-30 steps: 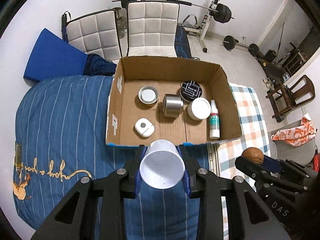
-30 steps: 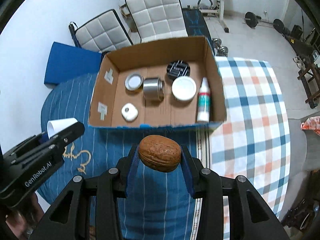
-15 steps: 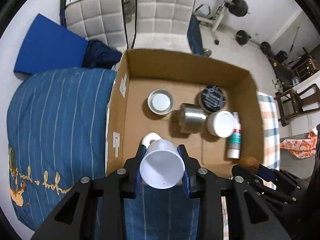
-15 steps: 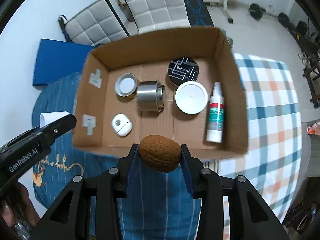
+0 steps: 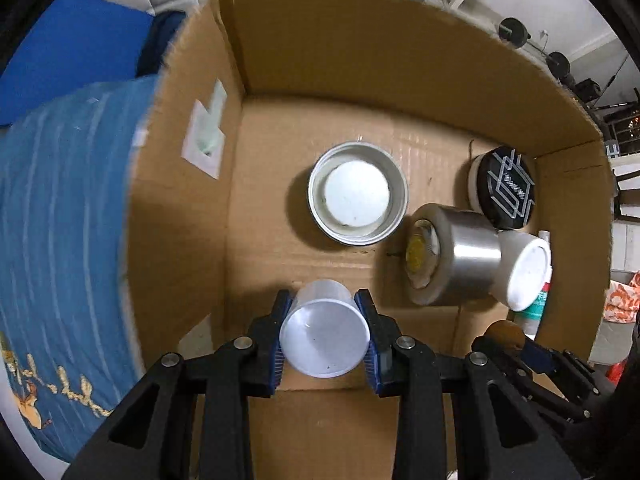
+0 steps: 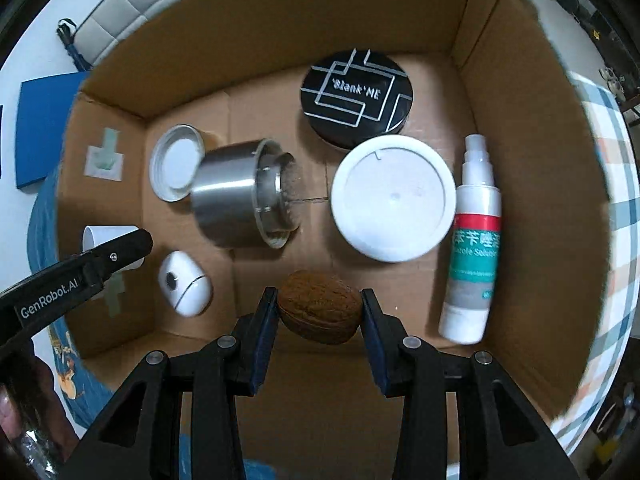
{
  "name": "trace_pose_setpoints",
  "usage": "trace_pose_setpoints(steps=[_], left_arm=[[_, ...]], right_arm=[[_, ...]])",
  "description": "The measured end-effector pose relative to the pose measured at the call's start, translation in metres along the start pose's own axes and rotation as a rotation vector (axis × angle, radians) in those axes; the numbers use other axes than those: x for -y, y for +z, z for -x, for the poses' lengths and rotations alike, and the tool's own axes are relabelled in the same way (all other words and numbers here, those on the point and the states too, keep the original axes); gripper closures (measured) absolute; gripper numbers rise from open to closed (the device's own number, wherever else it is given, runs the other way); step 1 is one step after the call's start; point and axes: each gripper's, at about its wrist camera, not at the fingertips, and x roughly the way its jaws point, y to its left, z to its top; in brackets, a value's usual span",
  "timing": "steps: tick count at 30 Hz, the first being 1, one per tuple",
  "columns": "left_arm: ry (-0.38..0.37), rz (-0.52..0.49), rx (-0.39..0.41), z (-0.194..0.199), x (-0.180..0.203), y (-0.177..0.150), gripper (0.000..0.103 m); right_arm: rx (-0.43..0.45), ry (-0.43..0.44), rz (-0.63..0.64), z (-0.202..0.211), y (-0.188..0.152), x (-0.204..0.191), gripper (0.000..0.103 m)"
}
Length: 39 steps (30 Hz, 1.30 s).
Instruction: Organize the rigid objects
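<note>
My left gripper [image 5: 323, 334] is shut on a small white plastic cup [image 5: 324, 336], its mouth facing the camera, low over the near left of the cardboard box [image 5: 340, 60]. In the right wrist view that cup [image 6: 106, 236] and the left gripper's finger [image 6: 116, 254] show at the left, above a white oval case [image 6: 185, 283]. My right gripper [image 6: 318, 314] is shut on a brown walnut [image 6: 318, 312], held over the box floor [image 6: 260, 280] near its front wall. The walnut [image 5: 503, 330] also peeps in at the right of the left wrist view.
Inside the box lie a metal lid [image 5: 358, 199], a steel canister on its side [image 6: 236, 196], a black round tin [image 6: 356, 98], a white round lid [image 6: 394, 198] and a spray bottle [image 6: 472, 240]. Blue striped bedding [image 5: 60, 220] lies left of the box, checked cloth [image 6: 616, 200] to its right.
Both grippers have come down and forward from above the bedding to inside the box, still holding the cup and the walnut. The box contents now look much larger and closer.
</note>
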Motion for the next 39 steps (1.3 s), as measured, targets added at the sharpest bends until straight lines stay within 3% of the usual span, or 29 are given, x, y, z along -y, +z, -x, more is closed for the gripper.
trace_pose_setpoints(steps=[16,18,20,25,28,31,33,37,39], left_arm=[[0.058,-0.020,-0.095,-0.042,0.005,0.003,0.069],[0.078,-0.016,-0.110,-0.042,0.006,0.000,0.067],[0.065,-0.012,-0.116,-0.039,0.007,-0.004,0.067],[0.069,-0.028,-0.051,-0.015,0.019,-0.016,0.048],[0.074,-0.039,-0.002,0.003,0.026,-0.023,0.036],[0.070,-0.044,0.049,0.023,0.030,-0.031,0.031],[0.083,-0.047,0.082,0.037,0.036,-0.033,0.018],[0.080,-0.052,0.134,0.066,0.038,-0.038,0.011],[0.090,-0.055,0.163,0.079,0.036,-0.043,0.010]], right_arm=[[-0.105,-0.015,-0.037,-0.039,0.015,0.004,0.059],[-0.113,-0.023,-0.035,-0.041,0.015,0.006,0.054],[-0.109,-0.027,-0.035,-0.040,0.014,0.006,0.040],[-0.090,-0.048,-0.010,-0.032,0.009,-0.001,0.028],[-0.074,-0.067,0.013,-0.017,0.008,0.000,0.025],[-0.055,-0.088,0.031,-0.003,0.004,-0.003,0.019],[-0.033,-0.105,0.045,0.008,0.000,-0.003,0.015],[0.012,-0.116,0.064,0.032,-0.011,-0.005,0.002],[0.040,-0.121,0.062,0.046,-0.014,-0.007,0.000]])
